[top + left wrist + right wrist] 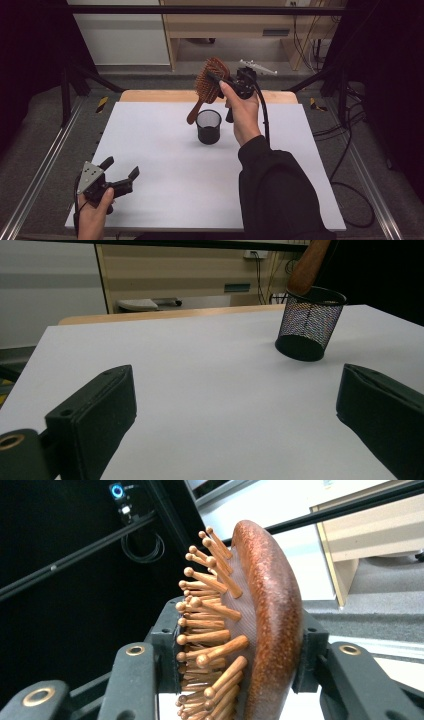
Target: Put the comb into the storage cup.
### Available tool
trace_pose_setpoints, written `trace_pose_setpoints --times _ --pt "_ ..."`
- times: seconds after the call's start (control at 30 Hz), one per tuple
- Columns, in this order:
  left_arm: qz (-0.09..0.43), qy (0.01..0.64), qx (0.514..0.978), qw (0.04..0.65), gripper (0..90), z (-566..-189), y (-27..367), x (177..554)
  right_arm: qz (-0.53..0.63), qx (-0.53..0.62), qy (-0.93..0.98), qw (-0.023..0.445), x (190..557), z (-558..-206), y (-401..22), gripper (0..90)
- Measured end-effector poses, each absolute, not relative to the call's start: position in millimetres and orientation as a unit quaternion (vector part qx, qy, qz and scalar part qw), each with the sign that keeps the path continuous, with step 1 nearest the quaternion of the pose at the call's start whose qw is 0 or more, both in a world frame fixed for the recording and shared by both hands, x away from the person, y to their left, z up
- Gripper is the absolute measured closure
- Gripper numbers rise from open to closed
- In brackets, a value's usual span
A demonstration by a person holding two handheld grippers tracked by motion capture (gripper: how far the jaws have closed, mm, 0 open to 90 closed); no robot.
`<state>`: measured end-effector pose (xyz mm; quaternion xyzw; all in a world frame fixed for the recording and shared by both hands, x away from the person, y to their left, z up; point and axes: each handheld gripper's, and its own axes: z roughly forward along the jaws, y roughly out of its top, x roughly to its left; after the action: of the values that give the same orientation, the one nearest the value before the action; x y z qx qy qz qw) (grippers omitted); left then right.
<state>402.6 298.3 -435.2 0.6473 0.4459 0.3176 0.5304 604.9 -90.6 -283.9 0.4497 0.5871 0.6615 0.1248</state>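
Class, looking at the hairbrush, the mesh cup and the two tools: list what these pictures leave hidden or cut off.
- Hairbrush handle tip: the high view does not settle whether it is inside the mesh cup or beside it.
- Left gripper view: the top edge cuts off the brush head.
- Right gripper view: the right tool and brush hide the cup.

No text, label, brand, number or sign can be read on anything in these views.

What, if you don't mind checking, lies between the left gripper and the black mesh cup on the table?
Nothing: in the high view, only bare white table separates the open left gripper from the mesh cup; the left gripper view agrees.
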Motion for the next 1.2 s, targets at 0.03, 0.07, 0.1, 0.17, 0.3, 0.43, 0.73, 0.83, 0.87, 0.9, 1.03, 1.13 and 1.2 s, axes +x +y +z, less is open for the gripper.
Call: trace_pose_setpoints --times 0.03,0.07,0.1,0.17,0.3,0.43,0.73,0.83,0.87,0.9,1.03,1.13,1.2 --pt "0.318 0.446 0.647 0.53 3.0 -435 298 403 0.662 0.45 0.585 0.129 606 -283 -91 51.4" --pt "0.317 0.446 0.647 0.531 3.0 -435 299 403 0.662 0.45 0.585 0.129 606 -283 -91 51.4" --pt "0.317 0.447 0.647 0.53 3.0 -435 299 403 0.659 0.456 0.579 0.147 607 -282 -93 51.4" --pt "0.317 0.446 0.647 0.53 3.0 -436 299 403 0.659 0.459 0.576 0.154 608 -281 -95 51.5" --pt "0.317 0.446 0.649 0.529 3.0 -436 299 403 0.665 0.468 0.56 0.157 612 -280 -103 51.4" --pt "0.315 0.445 0.65 0.53 3.2 -436 299 404 0.666 0.471 0.557 0.159 614 -281 -106 51.3" --pt "0.311 0.44 0.656 0.529 3.3 -436 297 404 0.666 0.474 0.547 0.179 614 -279 -114 51.2" --pt "0.308 0.439 0.658 0.529 3.5 -437 297 404 0.667 0.473 0.546 0.183 615 -280 -117 51.1" --pt "0.308 0.439 0.659 0.528 3.5 -437 297 404 0.667 0.473 0.546 0.182 616 -280 -118 51.1" --pt "0.308 0.438 0.659 0.528 3.5 -437 296 404 0.665 0.473 0.547 0.184 616 -280 -119 51.1" --pt "0.308 0.438 0.659 0.529 3.5 -437 296 404 0.663 0.473 0.55 0.189 616 -281 -120 51.0" --pt "0.308 0.438 0.659 0.529 3.5 -437 297 404 0.662 0.471 0.551 0.191 616 -281 -121 51.0" --pt "0.307 0.438 0.659 0.529 3.5 -437 297 404 0.661 0.469 0.552 0.194 616 -281 -121 50.9"
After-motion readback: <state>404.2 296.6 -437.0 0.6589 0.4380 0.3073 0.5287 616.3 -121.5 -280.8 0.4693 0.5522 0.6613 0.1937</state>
